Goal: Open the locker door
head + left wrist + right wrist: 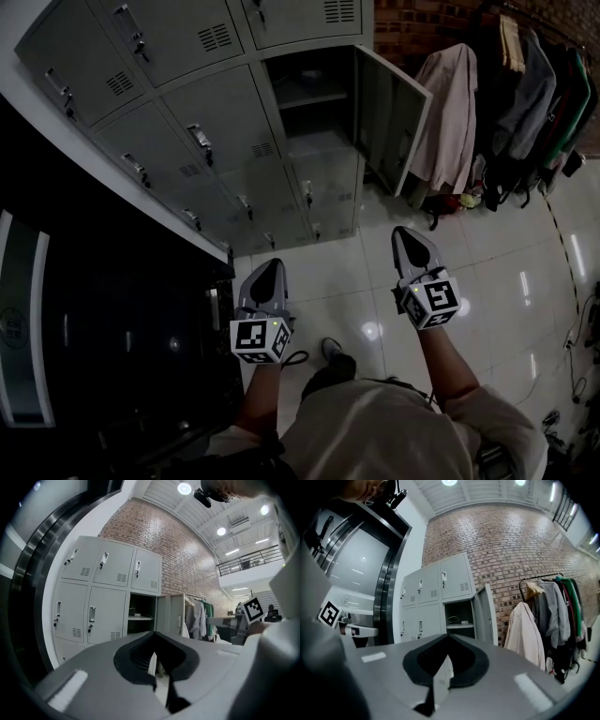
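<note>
A bank of grey lockers (187, 141) stands ahead of me. One middle-row compartment (309, 94) gapes dark, and its door (394, 117) is swung out to the right. That door (485, 616) and a shelf inside show in the right gripper view; the left gripper view has the same door (171, 616) edge-on. My left gripper (270, 265) and right gripper (405, 232) hang over the white floor, well short of the lockers. Both are shut with nothing between the jaws, as the left gripper (154, 634) and right gripper (447, 636) views confirm.
A rack of hanging clothes (525, 84) stands right of the open door, with a pale coat (455, 112) nearest it. A dark glass-and-steel wall (94, 328) runs along my left. Cables (581, 356) lie on the tiles at far right.
</note>
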A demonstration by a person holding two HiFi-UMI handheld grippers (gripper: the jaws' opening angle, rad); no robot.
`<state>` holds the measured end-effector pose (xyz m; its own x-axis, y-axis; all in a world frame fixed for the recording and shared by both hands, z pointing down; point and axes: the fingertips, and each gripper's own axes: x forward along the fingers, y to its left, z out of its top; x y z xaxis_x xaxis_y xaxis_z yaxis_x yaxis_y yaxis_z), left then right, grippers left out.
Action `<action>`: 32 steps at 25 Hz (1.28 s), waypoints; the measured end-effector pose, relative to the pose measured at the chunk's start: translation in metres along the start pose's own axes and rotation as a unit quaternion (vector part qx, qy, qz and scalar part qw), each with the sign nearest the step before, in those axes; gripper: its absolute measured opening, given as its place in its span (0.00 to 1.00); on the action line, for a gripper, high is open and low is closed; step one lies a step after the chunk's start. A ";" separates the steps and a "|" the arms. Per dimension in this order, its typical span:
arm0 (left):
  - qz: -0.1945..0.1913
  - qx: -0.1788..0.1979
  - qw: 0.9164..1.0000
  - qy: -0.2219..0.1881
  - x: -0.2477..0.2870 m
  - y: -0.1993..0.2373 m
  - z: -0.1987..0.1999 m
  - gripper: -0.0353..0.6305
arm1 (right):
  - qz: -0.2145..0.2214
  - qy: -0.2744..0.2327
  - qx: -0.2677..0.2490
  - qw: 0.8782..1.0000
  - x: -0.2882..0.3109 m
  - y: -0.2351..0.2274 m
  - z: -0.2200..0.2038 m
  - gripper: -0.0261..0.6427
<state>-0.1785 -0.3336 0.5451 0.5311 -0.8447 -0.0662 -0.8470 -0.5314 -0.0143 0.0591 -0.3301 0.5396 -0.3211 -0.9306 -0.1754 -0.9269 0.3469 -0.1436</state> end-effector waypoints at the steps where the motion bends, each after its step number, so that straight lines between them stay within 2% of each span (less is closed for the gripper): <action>1: 0.001 0.000 1.000 0.001 -0.001 -0.007 0.000 0.10 | 0.002 -0.001 0.001 1.000 -0.008 -0.002 0.002 0.04; 9: 0.004 0.000 1.000 0.001 -0.042 -0.105 0.006 0.10 | 0.009 0.000 -0.005 1.000 -0.123 -0.024 0.029 0.04; 14: 0.015 -0.008 1.000 0.003 -0.087 -0.154 0.015 0.10 | 0.020 0.003 -0.004 1.000 -0.197 -0.025 0.051 0.04; 19: 0.017 0.000 1.000 0.005 -0.129 -0.200 0.028 0.10 | 0.036 -0.003 0.010 0.999 -0.249 -0.014 0.066 0.04; 26: 0.035 0.014 0.999 -0.005 -0.182 -0.246 0.044 0.10 | 0.060 -0.012 0.012 0.998 -0.304 0.006 0.085 0.04; 32: 0.028 0.015 0.999 -0.011 -0.211 -0.279 0.056 0.10 | 0.059 -0.018 0.017 0.998 -0.343 0.017 0.101 0.04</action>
<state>-0.0557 -0.0042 0.5072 0.4820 -0.8716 -0.0895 -0.8761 -0.4804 -0.0401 0.1730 0.0067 0.4986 -0.4202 -0.8781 -0.2286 -0.8755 0.4586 -0.1523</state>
